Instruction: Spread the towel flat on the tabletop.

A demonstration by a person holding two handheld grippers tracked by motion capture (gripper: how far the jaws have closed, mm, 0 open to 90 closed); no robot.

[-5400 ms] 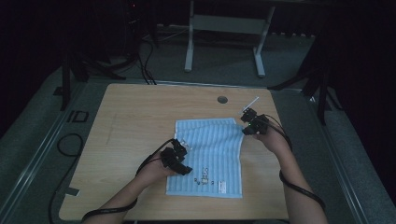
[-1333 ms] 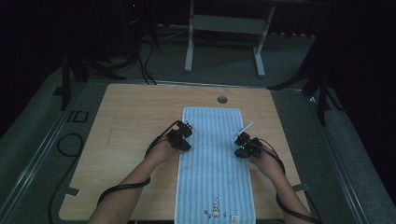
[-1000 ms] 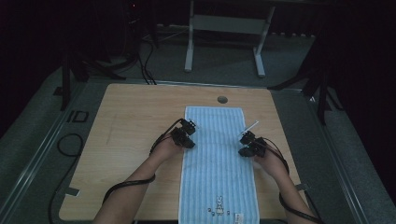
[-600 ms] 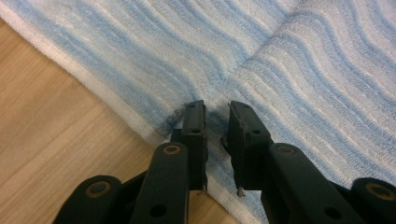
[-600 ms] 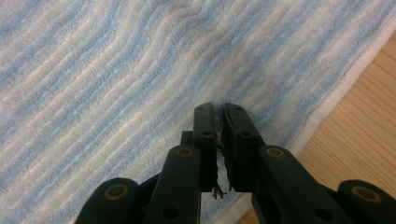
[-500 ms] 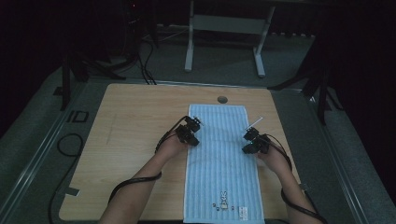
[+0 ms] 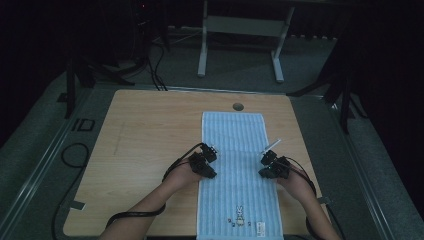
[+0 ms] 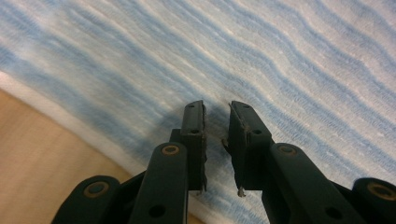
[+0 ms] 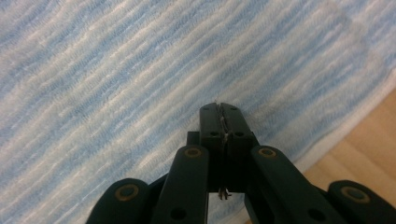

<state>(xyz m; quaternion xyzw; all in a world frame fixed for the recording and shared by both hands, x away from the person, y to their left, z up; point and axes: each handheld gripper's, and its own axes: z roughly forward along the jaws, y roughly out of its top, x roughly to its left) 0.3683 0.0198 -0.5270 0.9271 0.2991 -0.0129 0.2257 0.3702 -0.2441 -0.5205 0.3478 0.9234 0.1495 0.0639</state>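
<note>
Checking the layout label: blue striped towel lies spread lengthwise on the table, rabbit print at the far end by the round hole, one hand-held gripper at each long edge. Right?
Not quite. The rabbit print sits at the near end of the towel, by the person, not by the round hole; the high view shows it. The towel is spread lengthwise on the table, with the left hand-held gripper and right hand-held gripper at its long edges.

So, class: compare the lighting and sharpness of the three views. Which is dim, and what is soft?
High view: dim, the room beyond the table near black, the towel legible. Left gripper view: bright, the left tongs sharp, casting a shadow on the weave. Right gripper view: bright, the right tongs crisp, the far stripes slightly soft.
</note>
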